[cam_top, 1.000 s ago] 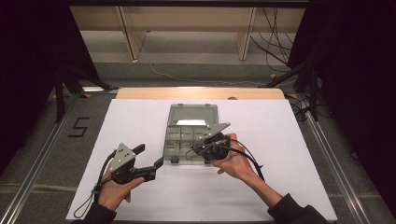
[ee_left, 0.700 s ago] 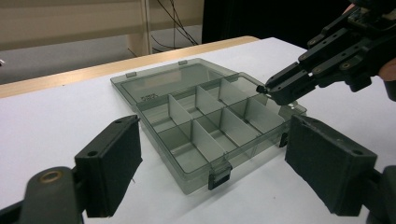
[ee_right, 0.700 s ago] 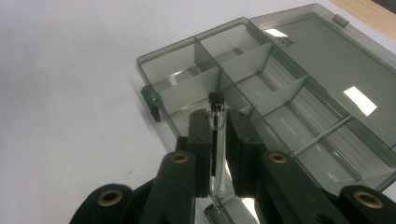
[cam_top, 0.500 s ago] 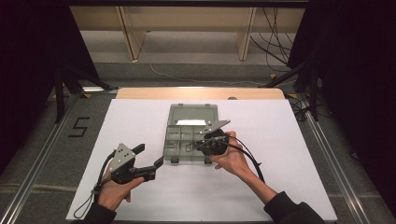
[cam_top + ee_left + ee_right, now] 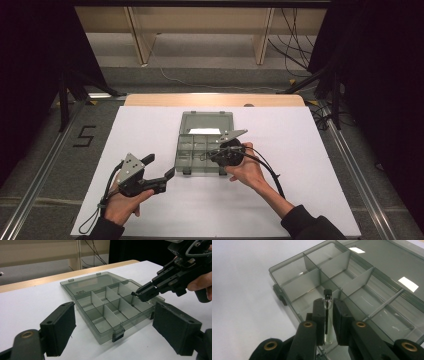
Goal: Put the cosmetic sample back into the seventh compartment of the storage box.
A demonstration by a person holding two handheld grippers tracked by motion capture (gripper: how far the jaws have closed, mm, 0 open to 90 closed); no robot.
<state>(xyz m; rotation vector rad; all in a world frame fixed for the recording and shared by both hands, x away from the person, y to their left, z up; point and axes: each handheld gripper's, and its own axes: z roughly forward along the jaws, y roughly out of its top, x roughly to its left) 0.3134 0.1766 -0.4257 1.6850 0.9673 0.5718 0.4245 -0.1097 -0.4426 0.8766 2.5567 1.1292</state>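
High view: two hand-held grippers work over a white table (image 5: 150, 125), each held by one hand. One clear grey compartment box (image 5: 204, 150) lies open at the table's middle, its lid (image 5: 206, 122) folded flat on the far side. The left gripper (image 5: 162, 172) rests on the table near the box's front left corner, jaws spread wide with nothing between them. The right gripper (image 5: 206, 155) reaches over the box from the right, its tips above the front compartments.

Left gripper view: its own two black jaws stand far apart at the bottom, framing the box (image 5: 110, 310). The tray is split by thin walls into two rows of compartments, eight as far as can be counted, and those in sight hold nothing. Two small black latches sit on the front wall. The right gripper (image 5: 136, 293) comes in from the right, its tips just above a compartment by the right wall.

Right gripper view: the jaws are drawn in narrow and clamp one small clear vial (image 5: 327, 315) with a black cap. The vial points forward from the tips, hanging over the box (image 5: 292, 270), above a compartment near a corner.
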